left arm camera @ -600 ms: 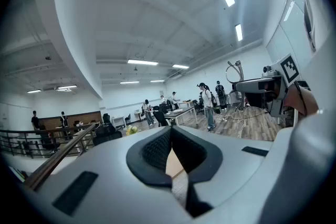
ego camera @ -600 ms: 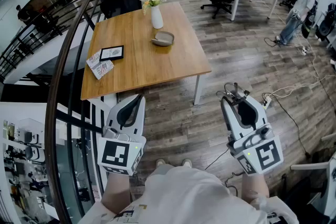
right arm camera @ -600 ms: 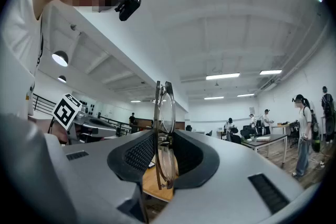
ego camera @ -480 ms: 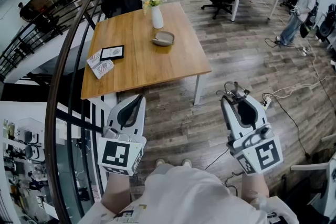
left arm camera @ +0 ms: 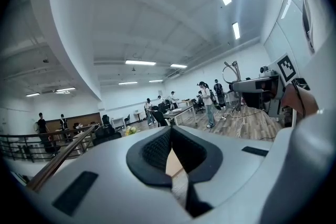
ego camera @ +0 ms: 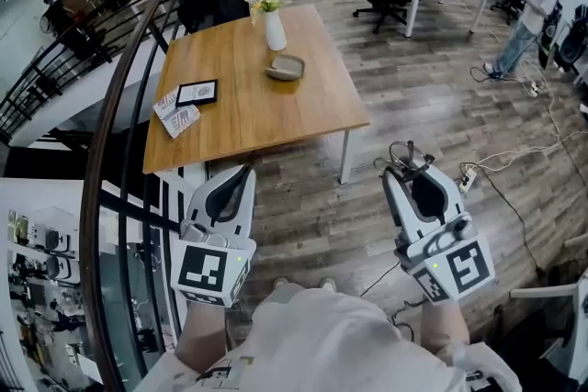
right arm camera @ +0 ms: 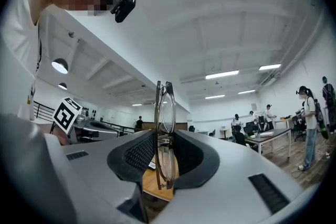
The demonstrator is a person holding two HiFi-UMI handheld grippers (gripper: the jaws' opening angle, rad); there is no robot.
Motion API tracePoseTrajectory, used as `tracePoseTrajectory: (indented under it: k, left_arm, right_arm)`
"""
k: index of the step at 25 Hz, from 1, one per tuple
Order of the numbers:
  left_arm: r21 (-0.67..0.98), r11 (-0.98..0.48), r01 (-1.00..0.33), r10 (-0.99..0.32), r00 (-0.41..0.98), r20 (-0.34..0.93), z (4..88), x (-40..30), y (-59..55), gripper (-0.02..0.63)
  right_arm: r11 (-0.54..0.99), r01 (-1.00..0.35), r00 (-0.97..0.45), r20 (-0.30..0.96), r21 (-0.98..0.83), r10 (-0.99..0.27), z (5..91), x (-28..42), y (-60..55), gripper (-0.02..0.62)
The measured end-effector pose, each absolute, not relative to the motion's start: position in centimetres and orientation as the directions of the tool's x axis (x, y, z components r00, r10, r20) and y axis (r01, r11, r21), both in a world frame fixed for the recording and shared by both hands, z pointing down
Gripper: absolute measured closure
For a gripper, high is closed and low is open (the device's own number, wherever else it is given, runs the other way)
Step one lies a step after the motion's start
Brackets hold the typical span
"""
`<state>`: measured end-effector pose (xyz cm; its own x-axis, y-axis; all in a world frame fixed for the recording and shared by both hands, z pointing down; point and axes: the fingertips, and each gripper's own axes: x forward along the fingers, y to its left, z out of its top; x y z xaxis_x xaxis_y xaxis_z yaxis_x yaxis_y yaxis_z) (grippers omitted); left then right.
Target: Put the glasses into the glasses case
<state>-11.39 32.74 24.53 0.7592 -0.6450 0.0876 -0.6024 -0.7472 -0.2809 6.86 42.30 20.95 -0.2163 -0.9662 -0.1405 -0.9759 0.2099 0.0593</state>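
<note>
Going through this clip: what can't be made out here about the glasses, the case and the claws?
- Glasses case: head view, too small and far off on the table to tell open from closed.
- Glasses: right gripper view, edge-on in the right claw; the lower part is hidden between its pads.
- Cards: head view, print too small.
- Left claw: shut and empty; its tips are barely visible in the head view.
</note>
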Motion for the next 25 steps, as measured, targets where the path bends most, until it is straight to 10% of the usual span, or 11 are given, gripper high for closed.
tracePoseTrajectory:
  k: [25]
  left_arm:
    - [-0.244,-0.77,-0.589,-0.625,0.773,0.105,27.1,-9.2,23.5,0.588]
  right_arm:
    - [0.233,-0.971,-0.236,-0.091,0.047,-0.967,24.0,8.6,32.0,0.469]
